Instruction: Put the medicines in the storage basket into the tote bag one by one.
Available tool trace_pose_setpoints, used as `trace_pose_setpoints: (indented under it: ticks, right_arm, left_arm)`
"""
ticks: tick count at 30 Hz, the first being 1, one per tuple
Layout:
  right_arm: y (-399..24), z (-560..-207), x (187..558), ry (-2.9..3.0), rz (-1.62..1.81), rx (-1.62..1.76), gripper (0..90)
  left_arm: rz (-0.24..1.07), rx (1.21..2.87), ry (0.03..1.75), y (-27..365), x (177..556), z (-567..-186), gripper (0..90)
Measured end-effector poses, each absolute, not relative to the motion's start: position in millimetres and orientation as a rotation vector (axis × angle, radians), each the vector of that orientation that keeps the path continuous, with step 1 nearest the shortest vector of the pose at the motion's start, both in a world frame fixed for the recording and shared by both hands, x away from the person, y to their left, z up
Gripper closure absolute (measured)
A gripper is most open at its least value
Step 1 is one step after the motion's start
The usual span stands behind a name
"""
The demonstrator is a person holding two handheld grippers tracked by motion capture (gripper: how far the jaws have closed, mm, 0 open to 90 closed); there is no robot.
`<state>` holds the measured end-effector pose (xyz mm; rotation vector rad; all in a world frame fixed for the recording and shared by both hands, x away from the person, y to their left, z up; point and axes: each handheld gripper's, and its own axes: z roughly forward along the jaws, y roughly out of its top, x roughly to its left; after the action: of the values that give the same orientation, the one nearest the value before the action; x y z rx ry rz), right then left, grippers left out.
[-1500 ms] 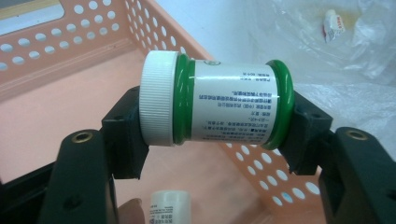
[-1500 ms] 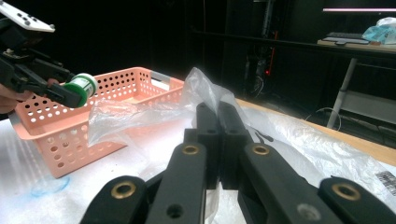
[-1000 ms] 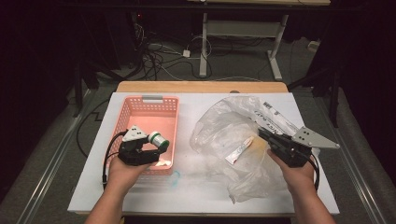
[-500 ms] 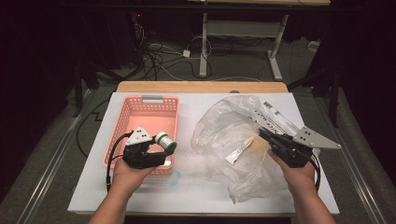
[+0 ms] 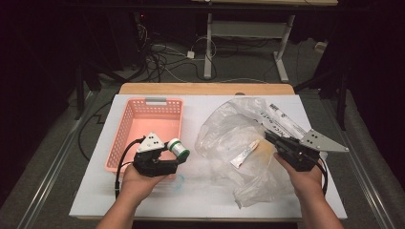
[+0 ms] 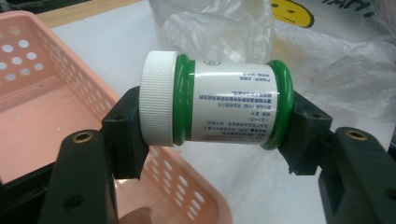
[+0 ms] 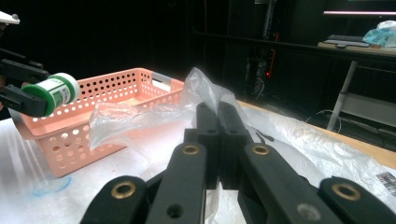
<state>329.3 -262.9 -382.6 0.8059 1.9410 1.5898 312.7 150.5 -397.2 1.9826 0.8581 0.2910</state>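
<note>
1. Currently, the green jar [image 6: 219, 103] lies crosswise between the left gripper [image 5: 173, 155] jaws, clamped end to end, white cap at one pad, base at the other.
2. It hangs just past the pink basket [image 5: 125, 138] rim, toward the plastic bag [image 5: 239, 131], likely in transfer between them.
3. The right gripper [image 7: 217, 112] is pressed together, pinching bag film, apparently steadying the bag.
4. Both hands sit low, jaws pointing forward.

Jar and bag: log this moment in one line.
left gripper: shut on jar, at basket edge | right gripper: shut on bag | tube: in bag
</note>
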Motion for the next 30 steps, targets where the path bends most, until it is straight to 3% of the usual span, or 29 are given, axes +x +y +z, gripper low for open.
trace_pose_setpoints:
  ticks: [30]
  right_arm:
    - [-262.1,-383.0,328.9,1.944,1.591,0.803,90.0]
  left_arm:
    - [0.199,2.082,0.669,91.6,288.6,-402.0,34.5]
